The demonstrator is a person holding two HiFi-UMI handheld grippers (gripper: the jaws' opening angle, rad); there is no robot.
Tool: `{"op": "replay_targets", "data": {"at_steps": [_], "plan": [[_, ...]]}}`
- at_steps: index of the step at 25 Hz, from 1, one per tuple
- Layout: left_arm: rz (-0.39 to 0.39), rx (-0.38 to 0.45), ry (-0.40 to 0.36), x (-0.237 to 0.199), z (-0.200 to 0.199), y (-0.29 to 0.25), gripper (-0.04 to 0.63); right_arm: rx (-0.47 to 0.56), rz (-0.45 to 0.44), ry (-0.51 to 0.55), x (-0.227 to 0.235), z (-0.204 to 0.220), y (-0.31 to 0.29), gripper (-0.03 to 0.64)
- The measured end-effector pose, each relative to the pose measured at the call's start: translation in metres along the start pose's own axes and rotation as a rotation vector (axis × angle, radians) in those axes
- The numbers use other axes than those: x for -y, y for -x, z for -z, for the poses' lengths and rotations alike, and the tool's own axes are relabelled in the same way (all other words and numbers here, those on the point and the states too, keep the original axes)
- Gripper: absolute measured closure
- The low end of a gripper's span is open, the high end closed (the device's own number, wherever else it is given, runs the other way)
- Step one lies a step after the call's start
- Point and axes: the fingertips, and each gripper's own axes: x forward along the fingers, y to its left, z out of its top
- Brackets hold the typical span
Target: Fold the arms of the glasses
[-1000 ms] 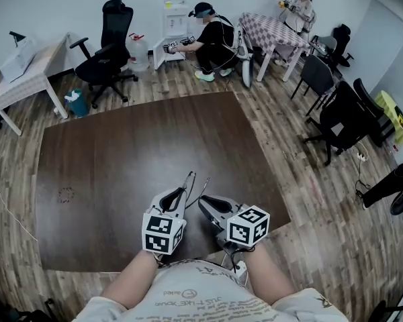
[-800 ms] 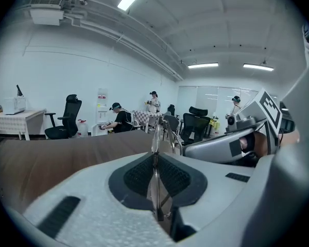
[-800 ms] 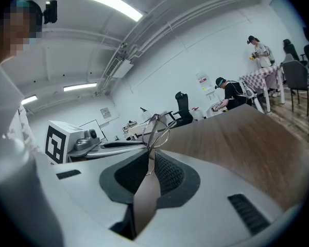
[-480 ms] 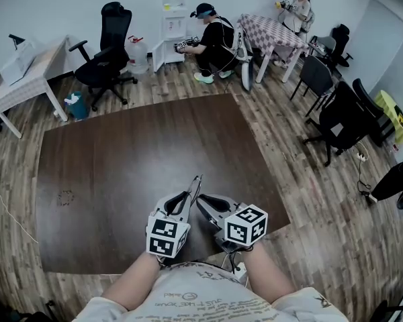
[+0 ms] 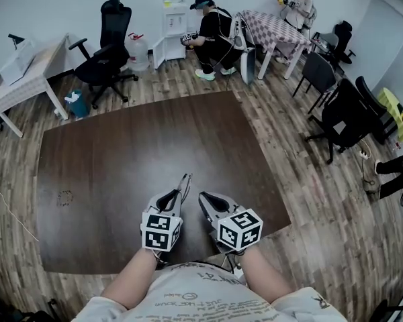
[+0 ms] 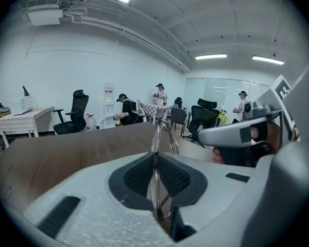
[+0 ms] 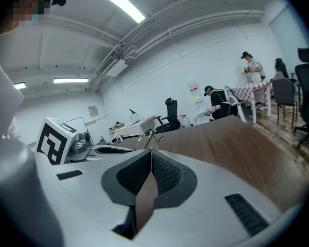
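**Item 1, glasses** point(image 6: 157, 134). We list a thin pair with clear rims, pinched edge-on between the pads of the left gripper point(image 6: 155, 157). Its jaws stand narrow, pressed onto the frame, and the rest of the pair juts out past the tips. In the head view the glasses point(image 5: 185, 182) poke forward from the left gripper point(image 5: 178, 193), in the air over the near part of the table point(image 5: 121, 153). (We cannot tell whether the arms lie folded or open; the wire is too fine.)

**Item 2, right gripper** point(image 7: 151, 156). Its jaws are together at the tips, with nothing between the pads. In the head view the right gripper point(image 5: 203, 198) sits just beside the left one, and both point ahead over the table. In the right gripper view the glasses point(image 7: 147, 137) show a little beyond its tips.

**Item 3, table.** It is large, dark brown and wood-grained, with a faint mark point(image 5: 65, 195) towards its left side.

**Item 4, the room behind.** We count:
- a black office chair point(image 5: 107, 42)
- a white desk point(image 5: 27, 69) at far left
- a water jug point(image 5: 138, 51)
- a checked table point(image 5: 272, 29)
- one person crouching point(image 5: 211, 35)
- another person standing point(image 5: 299, 5) by the checked table
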Motion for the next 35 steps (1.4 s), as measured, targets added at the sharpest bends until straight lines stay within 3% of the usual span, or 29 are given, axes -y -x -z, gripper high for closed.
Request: {"op": "replay_targets", "data": {"at_steps": [3,9,13,17,31,35], "plan": [[-0.045,-0.047,-0.010,-0.018,0.014,-0.009,0.555,0.027,0.075,0.008,0.007,-0.001,-0.001,0.601],[-0.161,-0.163,-0.079,-0.056,0.048,-0.034,0.555,0.029,0.085,-0.040,0.011,0.001,-0.001,0.601],[-0.215,-0.222,-0.172,-0.076,0.068,-0.053,0.555,0.016,0.099,-0.057,0.014,0.008,-0.002,0.601],[-0.256,-0.291,-0.319,-0.087,0.087,-0.075,0.555,-0.009,0.128,-0.065,0.025,0.016,-0.001,0.601],[-0.304,-0.451,-0.591,-0.098,0.134,-0.106,0.555,-0.048,0.206,-0.071,0.048,0.025,0.000,0.601],[-0.271,-0.457,-0.592,-0.095,0.146,-0.108,0.537,-0.056,0.228,-0.069,0.051,0.029,0.003,0.601]]}}
